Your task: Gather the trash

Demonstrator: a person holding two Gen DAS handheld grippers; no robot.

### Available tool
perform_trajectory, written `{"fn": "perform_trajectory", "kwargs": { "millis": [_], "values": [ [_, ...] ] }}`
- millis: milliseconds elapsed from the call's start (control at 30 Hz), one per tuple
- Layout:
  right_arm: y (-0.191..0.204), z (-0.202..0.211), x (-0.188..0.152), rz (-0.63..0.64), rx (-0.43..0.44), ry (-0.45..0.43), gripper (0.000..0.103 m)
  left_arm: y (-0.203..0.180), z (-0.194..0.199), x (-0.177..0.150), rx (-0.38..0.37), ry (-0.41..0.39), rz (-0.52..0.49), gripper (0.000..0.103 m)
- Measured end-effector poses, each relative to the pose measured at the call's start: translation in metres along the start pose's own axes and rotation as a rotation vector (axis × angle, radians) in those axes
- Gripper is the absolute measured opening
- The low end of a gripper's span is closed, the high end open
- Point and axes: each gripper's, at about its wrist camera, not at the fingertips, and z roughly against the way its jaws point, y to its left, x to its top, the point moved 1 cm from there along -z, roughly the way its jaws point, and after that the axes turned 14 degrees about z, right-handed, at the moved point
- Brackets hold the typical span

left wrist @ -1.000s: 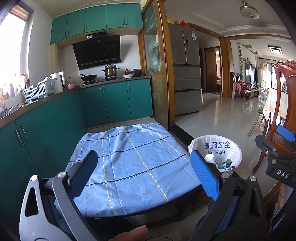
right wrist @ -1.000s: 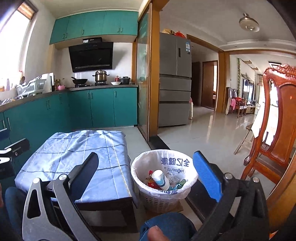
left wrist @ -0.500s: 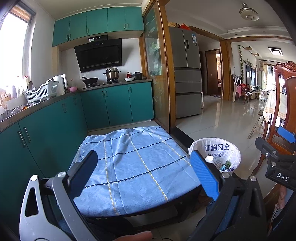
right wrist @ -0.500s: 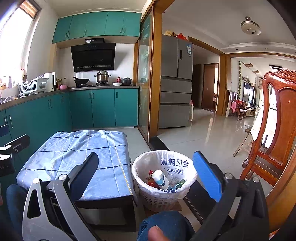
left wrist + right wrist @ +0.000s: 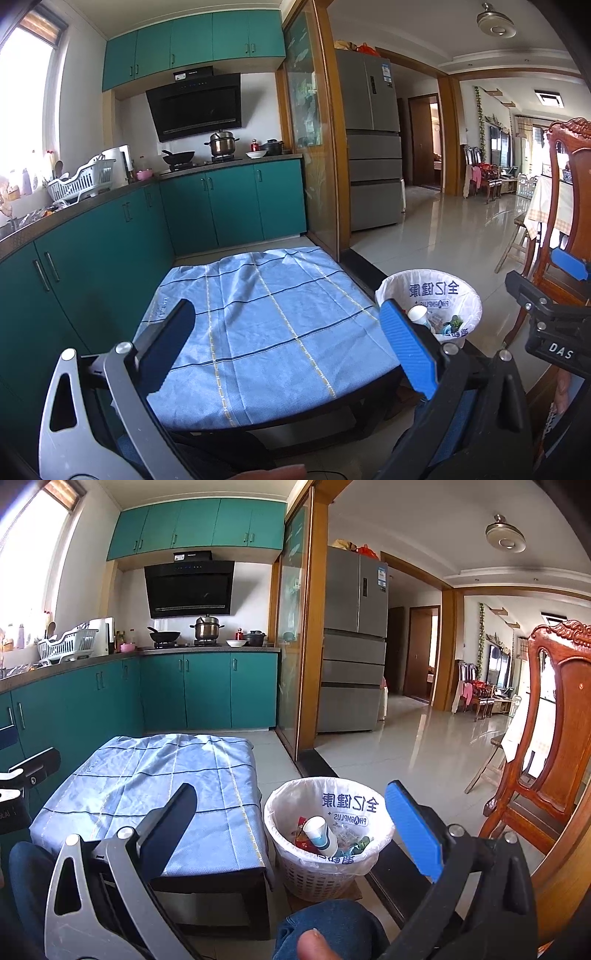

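While both grippers hang in the air with nothing between their fingers, a white wicker-style trash basket (image 5: 325,849) stands on the tiled floor just beside the right edge of a low table. It is lined with a white plastic bag printed with blue lettering. Inside lie a white paper cup (image 5: 320,834) tipped on its side, red wrappers (image 5: 301,836) and some clear and green scraps (too small to identify). A blue checked cloth (image 5: 258,328) covers the tabletop. The left gripper (image 5: 288,347) is spread wide above the cloth, touching nothing. The right gripper (image 5: 291,827) is equally wide apart, held above and short of the basket, also empty.
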Motion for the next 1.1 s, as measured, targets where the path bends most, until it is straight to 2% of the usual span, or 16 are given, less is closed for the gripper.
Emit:
{"fn": "perform_trajectory", "kwargs": {
  "millis": [567, 1100],
  "values": [
    [0.0024, -0.0062, 0.0011, 0.0, 0.013, 0.008, 0.099, 0.0039, -0.002, 0.0022, 0.015, 0.004, 0.004, 0.1],
    [0.0005, -0.0051, 0.0021, 0.004, 0.0, 0.009, 0.099, 0.0003, -0.0038, 0.0002, -0.008, 0.017, 0.003, 0.1]
  ]
}}
